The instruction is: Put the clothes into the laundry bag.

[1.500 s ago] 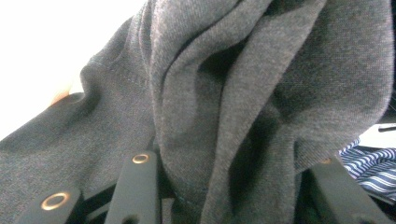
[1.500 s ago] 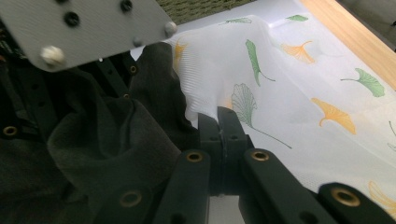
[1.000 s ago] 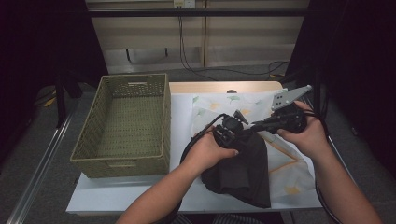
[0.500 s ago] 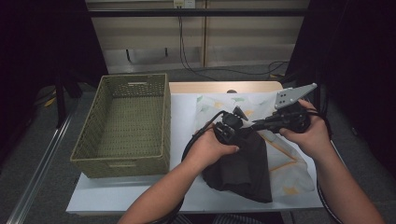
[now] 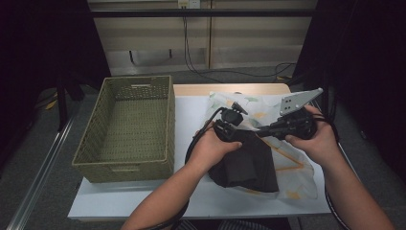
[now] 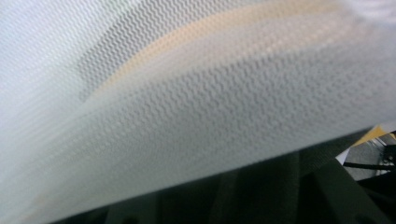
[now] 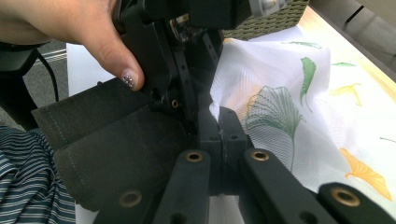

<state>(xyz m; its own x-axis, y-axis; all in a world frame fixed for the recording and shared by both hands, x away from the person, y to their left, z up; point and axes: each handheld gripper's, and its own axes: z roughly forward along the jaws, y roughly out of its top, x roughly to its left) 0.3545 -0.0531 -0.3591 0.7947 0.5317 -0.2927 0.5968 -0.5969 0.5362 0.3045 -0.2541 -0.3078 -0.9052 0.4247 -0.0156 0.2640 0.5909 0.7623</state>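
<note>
A white table (image 5: 191, 115) carries three things — a wicker basket (image 5: 127, 127) at its left edge, a leaf-print cloth (image 5: 292, 158) right, a dark cloth (image 5: 249, 165) on it.

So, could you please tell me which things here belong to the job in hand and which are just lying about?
In the job:
- white leaf-print cloth, pinched by the right gripper
- dark cloth
- left gripper, at the white cloth

Lying about:
- wicker basket, empty
- table
- wall cables
</note>
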